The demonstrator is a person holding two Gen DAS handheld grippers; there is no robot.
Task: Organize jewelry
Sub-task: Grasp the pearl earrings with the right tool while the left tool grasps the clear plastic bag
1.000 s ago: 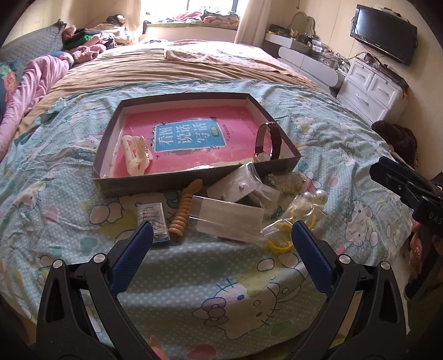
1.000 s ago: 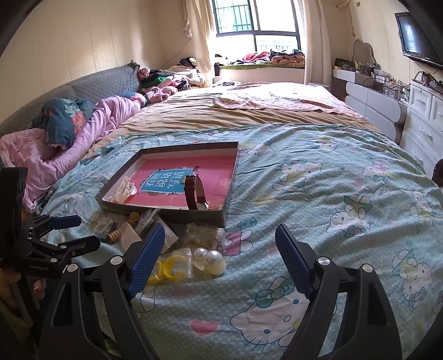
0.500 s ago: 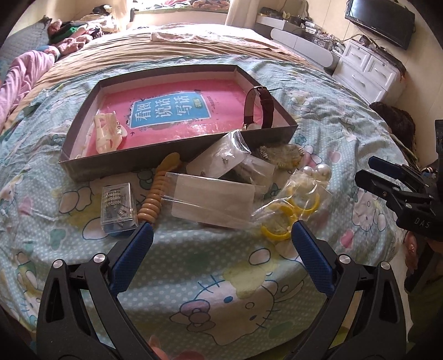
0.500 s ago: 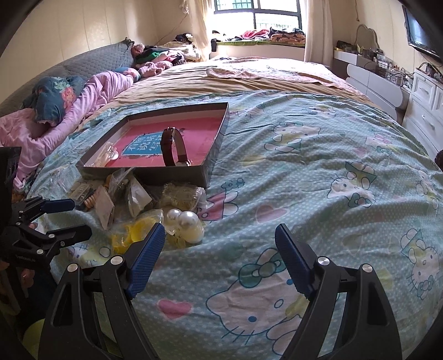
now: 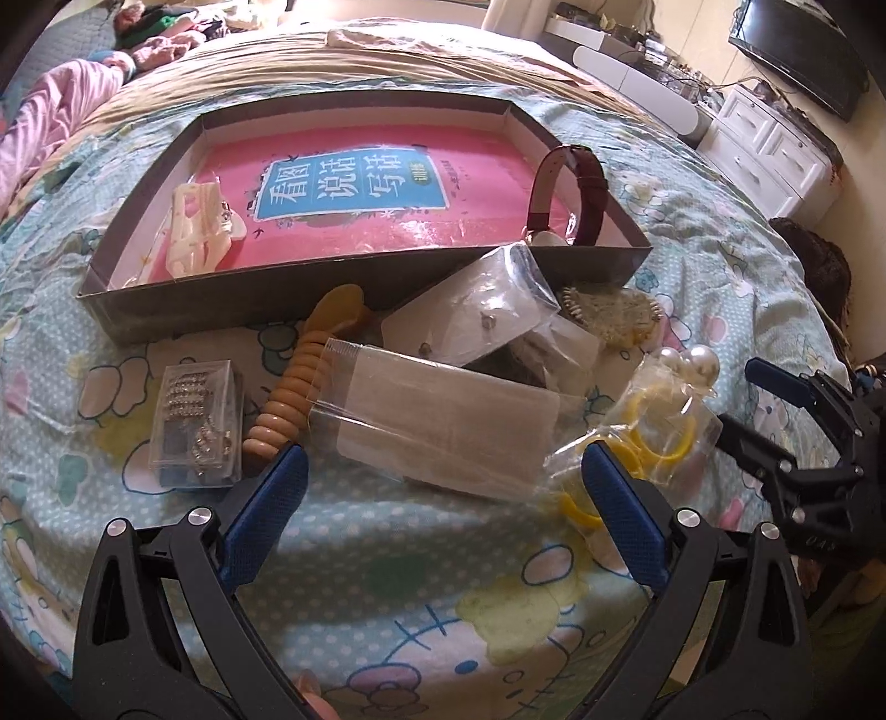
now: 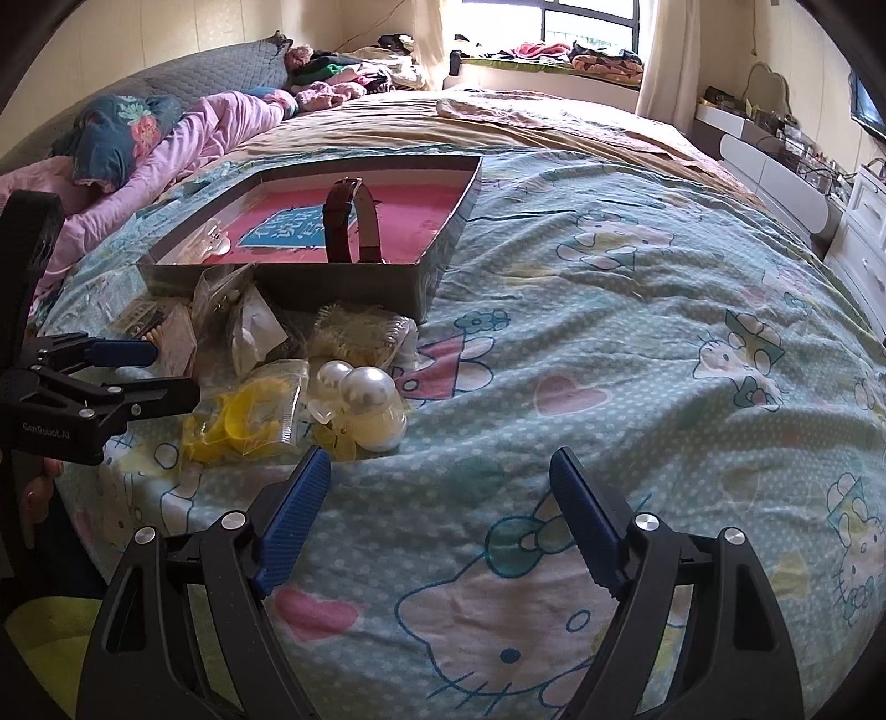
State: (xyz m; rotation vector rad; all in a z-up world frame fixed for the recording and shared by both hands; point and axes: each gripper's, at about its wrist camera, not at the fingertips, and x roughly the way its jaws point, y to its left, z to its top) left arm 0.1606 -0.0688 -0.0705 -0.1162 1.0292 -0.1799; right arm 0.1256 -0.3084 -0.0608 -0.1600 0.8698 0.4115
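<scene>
A shallow dark box [image 5: 310,293] with a pink book inside lies on the bed; it holds a brown watch [image 5: 570,188] and a white hair claw [image 5: 194,227]. In front of it lie a clear case of rhinestone pieces [image 5: 196,421], a tan bead bracelet [image 5: 299,387], clear plastic bags [image 5: 443,421], yellow rings in a bag [image 5: 653,448] and a pearl hair clip [image 6: 360,393]. My left gripper [image 5: 443,482] is open just before the bags. My right gripper [image 6: 437,482] is open, empty, right of the pearl clip.
A Hello Kitty quilt [image 6: 637,343] covers the bed. Pink bedding and pillows [image 6: 166,144] lie at the far left. White drawers [image 5: 775,149] and a TV [image 5: 803,50] stand at the right wall.
Both grippers have moved forward and lower toward the pile of jewelry in front of the box. Both stay open and empty.
</scene>
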